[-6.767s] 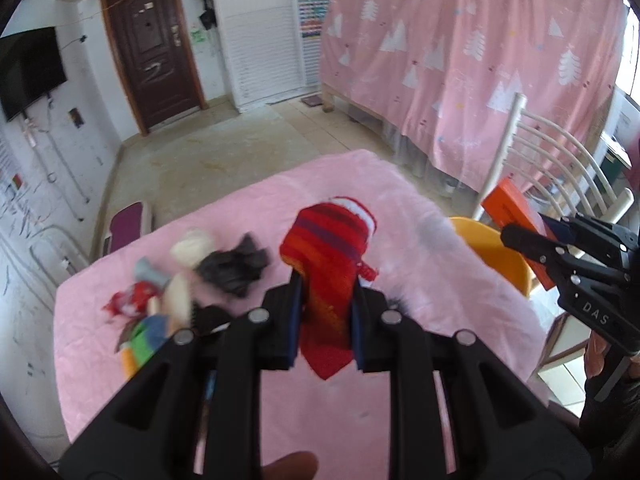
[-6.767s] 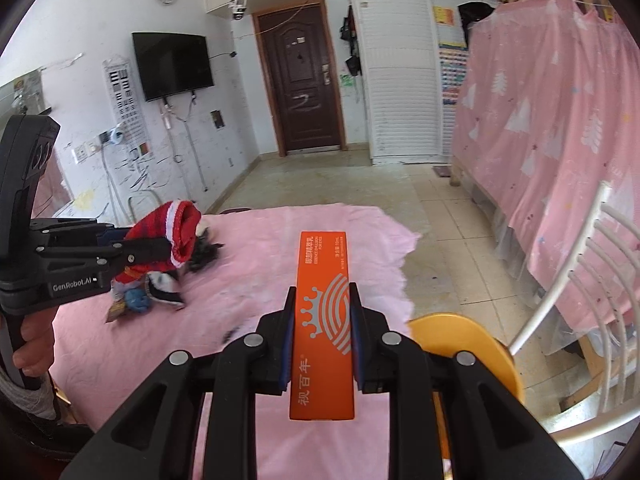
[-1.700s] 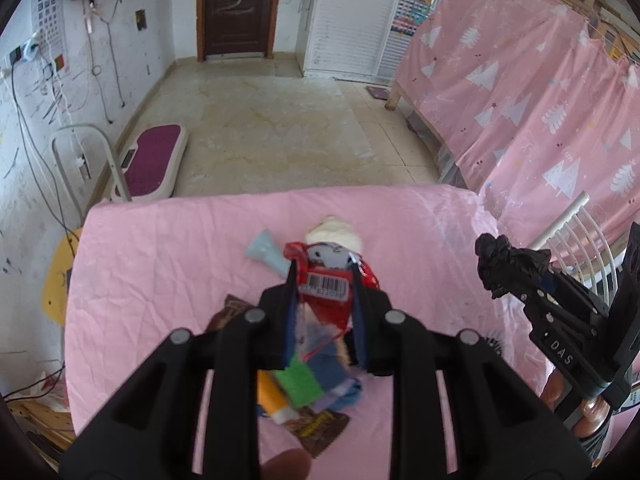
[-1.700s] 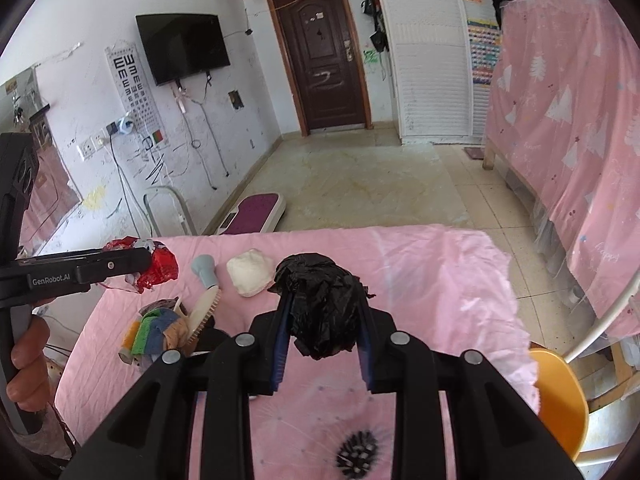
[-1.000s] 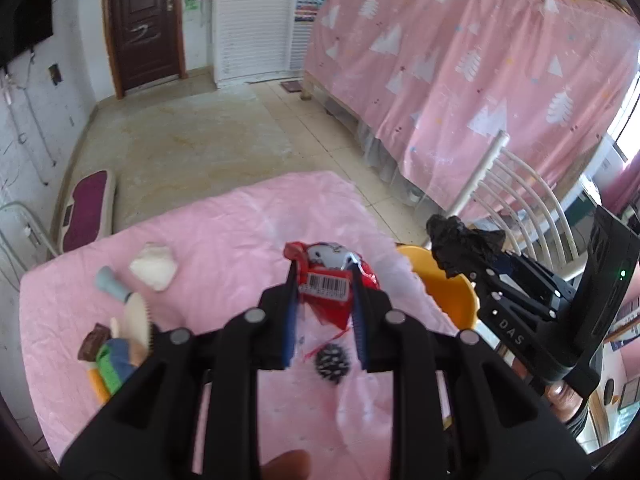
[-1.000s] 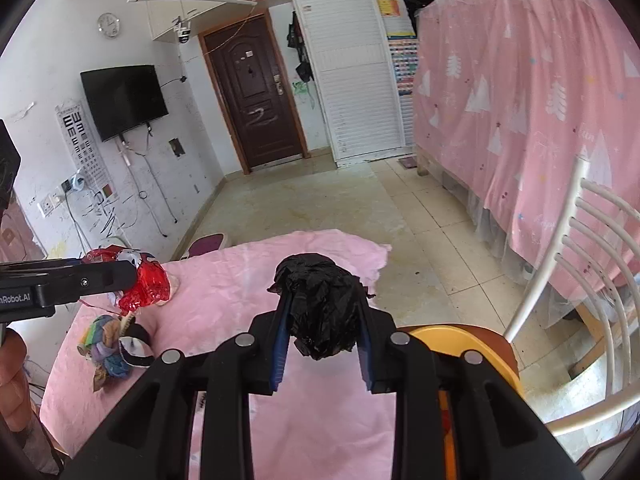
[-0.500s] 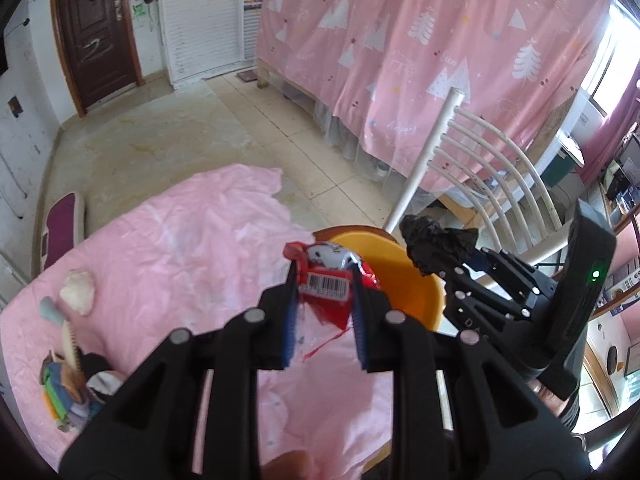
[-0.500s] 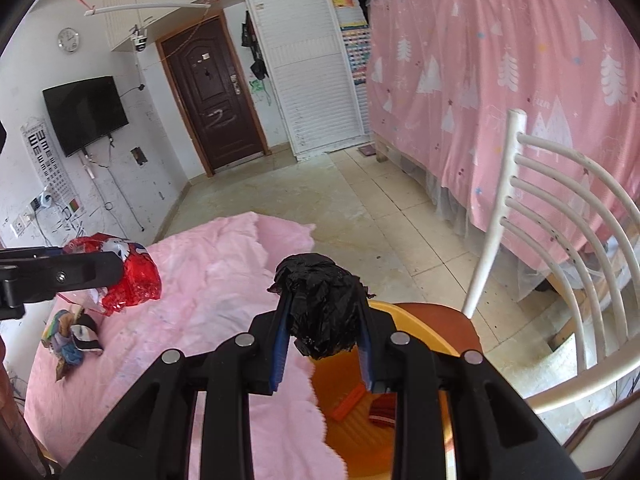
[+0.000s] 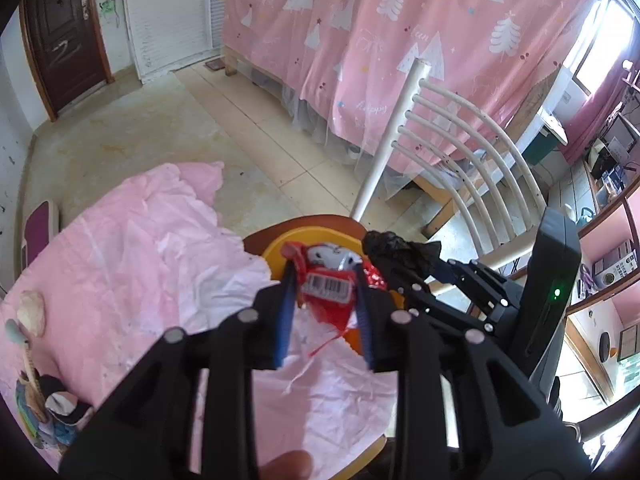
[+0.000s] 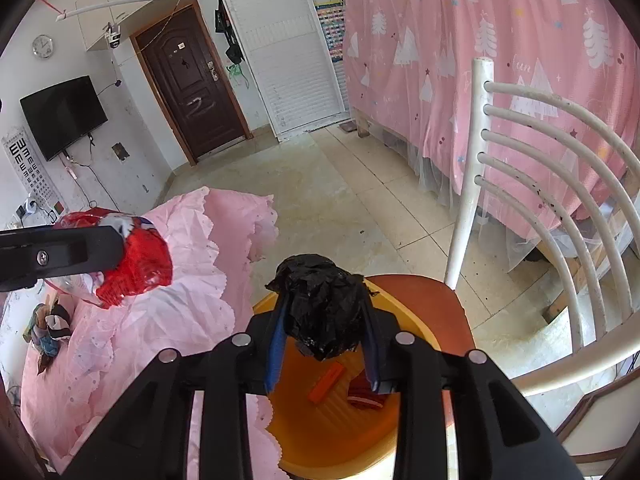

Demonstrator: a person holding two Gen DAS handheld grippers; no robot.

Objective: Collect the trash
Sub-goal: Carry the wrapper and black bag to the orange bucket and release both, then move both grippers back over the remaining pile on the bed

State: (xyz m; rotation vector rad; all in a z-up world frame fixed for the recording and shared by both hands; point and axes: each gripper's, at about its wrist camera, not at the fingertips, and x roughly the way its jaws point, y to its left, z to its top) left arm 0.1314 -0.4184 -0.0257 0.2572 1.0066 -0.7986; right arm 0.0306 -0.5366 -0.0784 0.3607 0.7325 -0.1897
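you've carried both loads off the worktop [image 9: 120, 264] to its right edge, over the orange bin [image 10: 332, 420] on the chair, so both drops look next. your left tongs [image 9: 325, 292] pinch the red wrapper [image 9: 328, 286]; your right tongs [image 10: 324, 320] pinch the black bag wad [image 10: 322, 300]. only the right view shows the bin's inside, with an orange box [image 10: 327, 381] already in it.
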